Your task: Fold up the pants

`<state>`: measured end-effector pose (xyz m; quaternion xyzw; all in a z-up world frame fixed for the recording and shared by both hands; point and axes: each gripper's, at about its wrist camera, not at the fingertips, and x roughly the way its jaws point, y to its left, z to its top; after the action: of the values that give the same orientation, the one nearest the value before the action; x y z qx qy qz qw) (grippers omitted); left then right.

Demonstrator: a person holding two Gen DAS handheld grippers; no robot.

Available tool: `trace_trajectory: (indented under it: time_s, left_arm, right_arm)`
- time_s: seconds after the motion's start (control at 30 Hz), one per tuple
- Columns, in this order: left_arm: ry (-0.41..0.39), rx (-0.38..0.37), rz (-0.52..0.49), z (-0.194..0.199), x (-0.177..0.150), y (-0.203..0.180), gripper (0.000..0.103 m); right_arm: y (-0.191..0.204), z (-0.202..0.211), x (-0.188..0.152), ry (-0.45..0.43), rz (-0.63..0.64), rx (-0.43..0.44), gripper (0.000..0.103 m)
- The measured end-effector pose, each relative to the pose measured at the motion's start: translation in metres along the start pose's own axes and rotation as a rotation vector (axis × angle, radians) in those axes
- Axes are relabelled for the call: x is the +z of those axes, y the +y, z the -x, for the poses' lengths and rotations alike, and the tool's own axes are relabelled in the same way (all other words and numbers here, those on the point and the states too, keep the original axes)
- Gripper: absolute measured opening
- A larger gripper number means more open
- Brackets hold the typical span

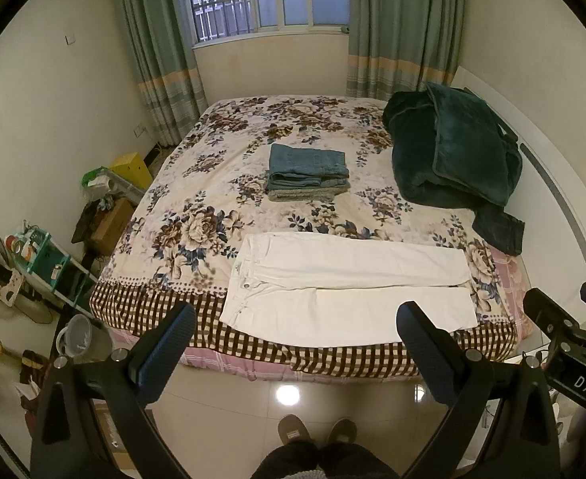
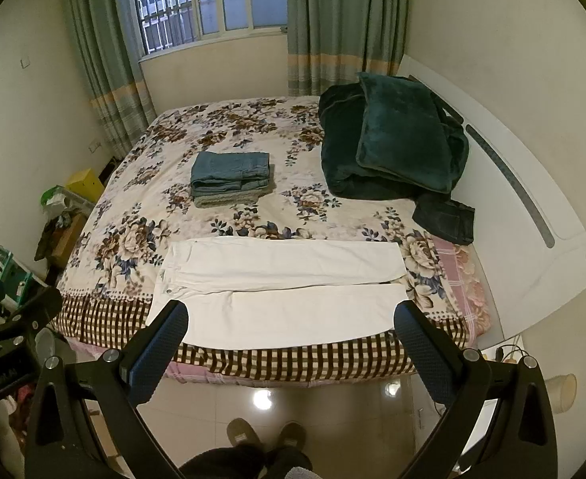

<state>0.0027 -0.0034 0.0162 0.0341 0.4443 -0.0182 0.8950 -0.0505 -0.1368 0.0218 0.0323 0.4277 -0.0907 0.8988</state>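
White pants [image 1: 344,283] lie flat along the near edge of the bed, waist to the left, legs to the right; they also show in the right wrist view [image 2: 281,291]. My left gripper [image 1: 296,319] is open and empty, held off the bed's near edge, above the floor. My right gripper [image 2: 291,317] is open and empty, also short of the bed, in front of the pants. Neither touches the pants.
A stack of folded jeans [image 1: 308,173] sits mid-bed on the floral cover [image 1: 197,199]. A dark green blanket pile [image 1: 452,151] lies at the right by the white headboard [image 1: 552,183]. Shelves and clutter [image 1: 41,255] stand left of the bed. My feet [image 1: 316,431] are on the tiled floor.
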Motion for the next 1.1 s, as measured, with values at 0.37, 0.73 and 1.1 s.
trace_trajectory:
  time_s: [0.37,0.73,1.1]
  left_arm:
    - [0.003,-0.002,0.001,-0.001,0.0,0.001,0.103]
    - [0.005,-0.005,0.002,-0.001,0.0,0.002,0.103]
    - [0.006,-0.006,0.006,-0.002,-0.001,0.002,0.103]
  right_arm:
    - [0.0,-0.001,-0.001,0.0,0.001,0.0,0.103]
    - [0.0,-0.002,-0.001,0.0,-0.001,0.002,0.103]
    - [0.012,-0.006,0.0,0.012,0.001,0.003,0.103]
